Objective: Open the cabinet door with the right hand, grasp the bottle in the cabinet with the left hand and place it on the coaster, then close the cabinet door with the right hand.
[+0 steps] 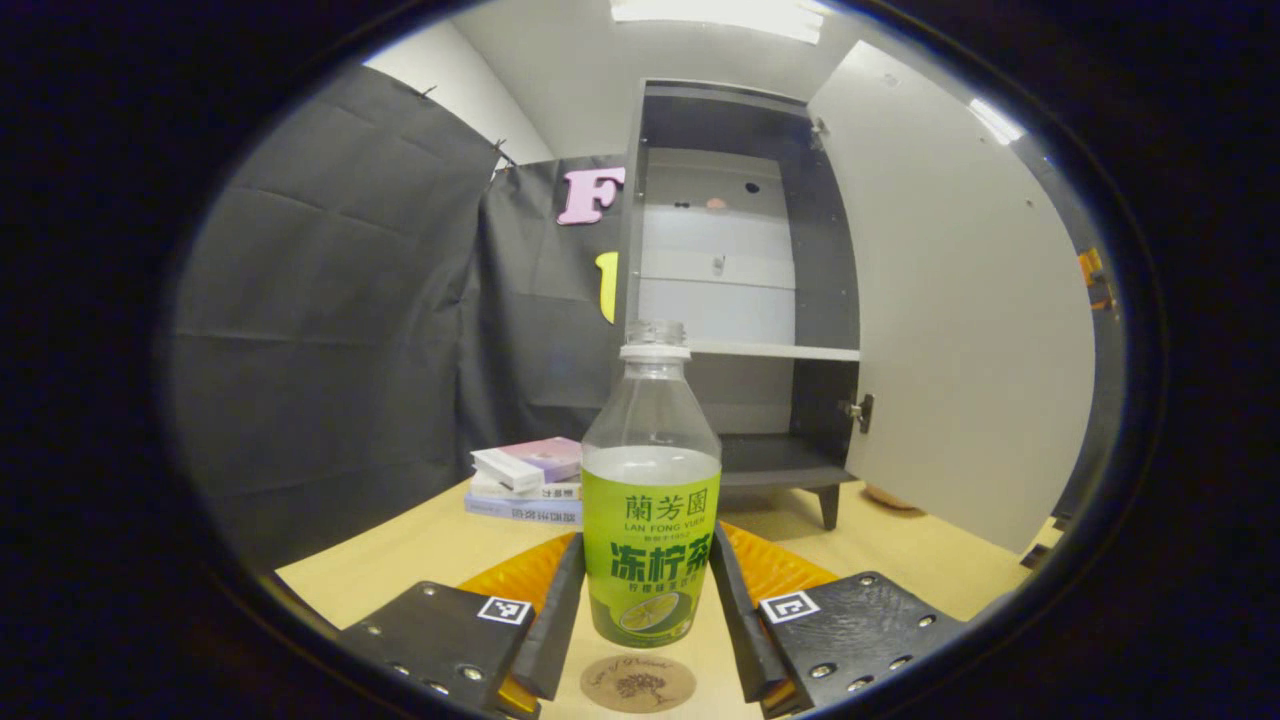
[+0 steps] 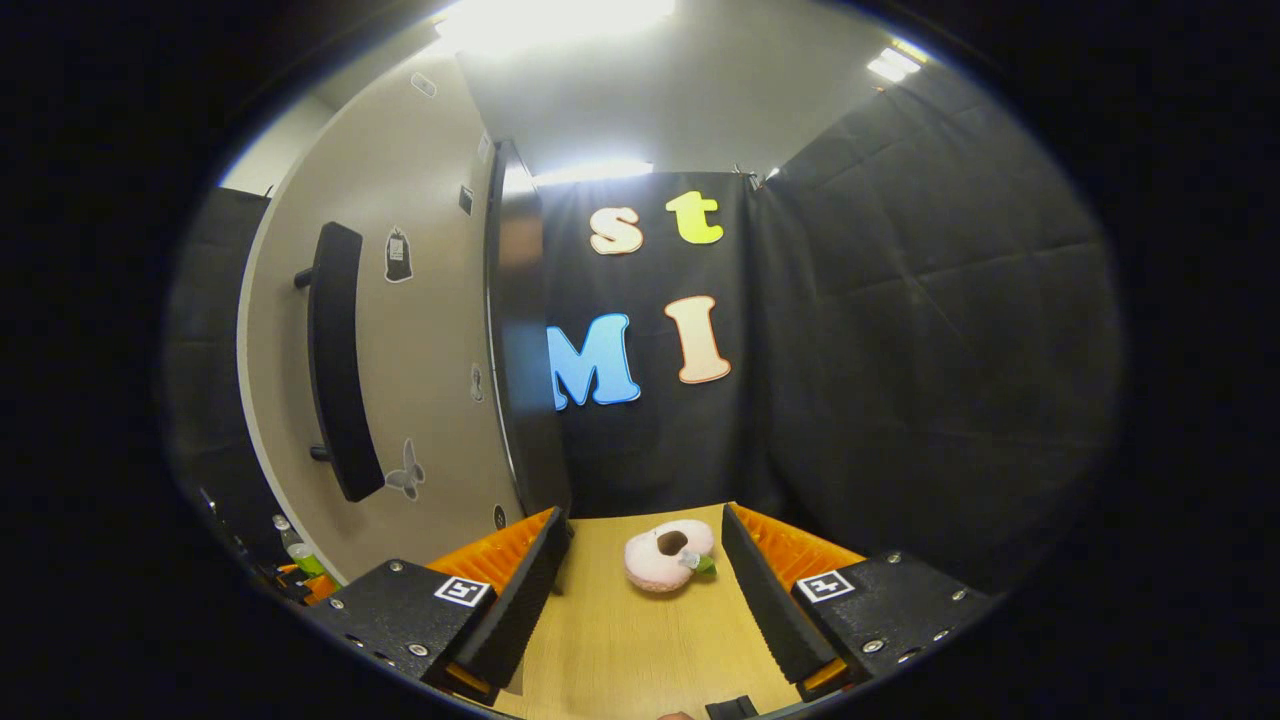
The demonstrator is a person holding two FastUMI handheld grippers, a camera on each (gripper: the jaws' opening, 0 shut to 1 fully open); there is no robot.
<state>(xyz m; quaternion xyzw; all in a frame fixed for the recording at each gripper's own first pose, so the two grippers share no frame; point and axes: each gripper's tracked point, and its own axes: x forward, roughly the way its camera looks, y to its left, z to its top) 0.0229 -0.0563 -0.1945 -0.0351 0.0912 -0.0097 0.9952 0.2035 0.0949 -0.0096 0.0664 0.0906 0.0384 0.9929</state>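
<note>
Bottle (image 1: 651, 500) upright between left gripper (image 1: 648, 610) fingers, clamped for carrying, coaster (image 1: 638, 683) just below; right gripper (image 2: 640, 590) released, cabinet door (image 2: 400, 370) open at its left, awaiting closing.

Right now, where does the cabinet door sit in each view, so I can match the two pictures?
Left gripper view: the cabinet door stands open at right, beyond the bottle gripped by the left claw.
Right gripper view: the door is the pale panel at left, with a black handle.
Shared landmark: the wooden table.
</note>
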